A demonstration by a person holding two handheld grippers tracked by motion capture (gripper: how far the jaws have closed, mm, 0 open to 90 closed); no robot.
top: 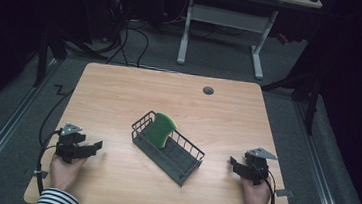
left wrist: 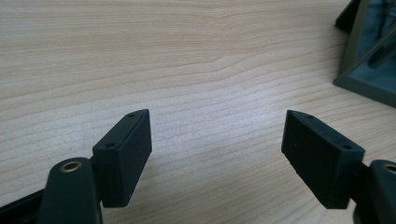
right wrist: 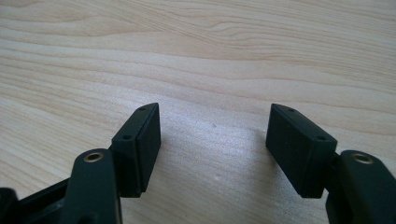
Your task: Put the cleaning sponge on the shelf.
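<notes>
Watching from afar, I note:
Left gripper [top: 95, 146]: eight o'clock, jaws spread, empty.
Right gripper [top: 233, 163]: four o'clock, released.
Sponge [top: 160, 129]: upright in wire basket [top: 183, 161], centre; lower part hidden.
Table [top: 119, 96]: near edge cut off.

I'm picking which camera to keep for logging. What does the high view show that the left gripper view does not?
High view: the green sponge standing in the wire basket, both hands, the right gripper, the floor. Left gripper view: the left gripper close up, jaws open with bare wood between them. Both: the wooden table and part of the basket.
</notes>
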